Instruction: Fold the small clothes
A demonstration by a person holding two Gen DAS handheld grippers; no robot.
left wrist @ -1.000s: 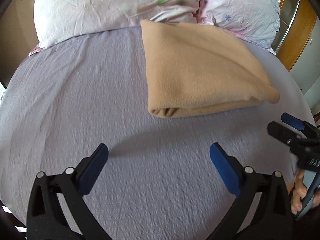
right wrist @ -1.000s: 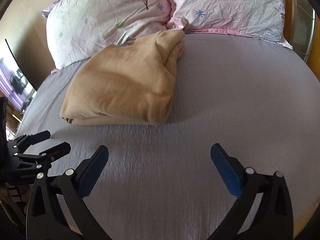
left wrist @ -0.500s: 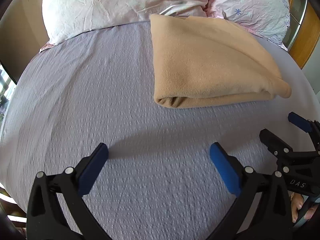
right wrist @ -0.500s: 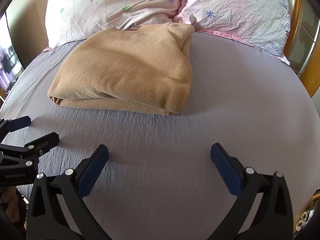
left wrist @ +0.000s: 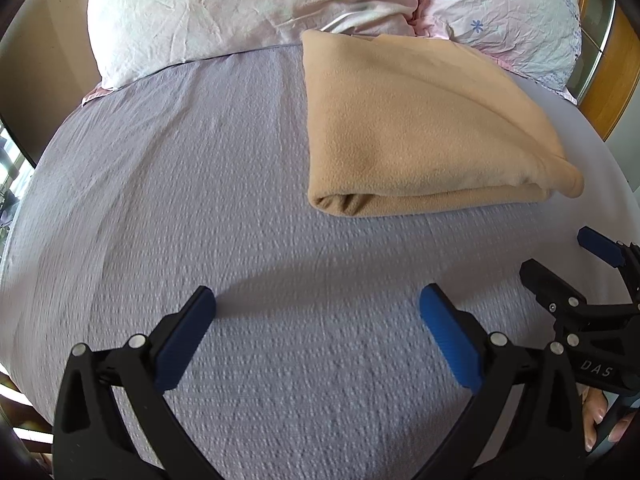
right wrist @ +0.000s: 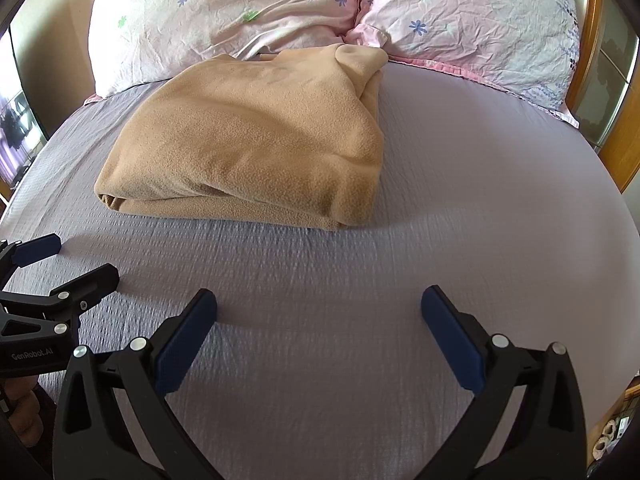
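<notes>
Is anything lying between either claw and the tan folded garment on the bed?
Nothing visible. Only bare grey bedsheet separates the open left claw and open right claw from the tan folded garment. The pillows lie behind it.

tan fleece garment lies folded flat on the bed, touching the pillows.

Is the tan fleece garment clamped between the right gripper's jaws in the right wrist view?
No, the right gripper has its jaws spread wide over bare sheet, and the tan fleece garment lies apart, folded near the pillows.
</notes>
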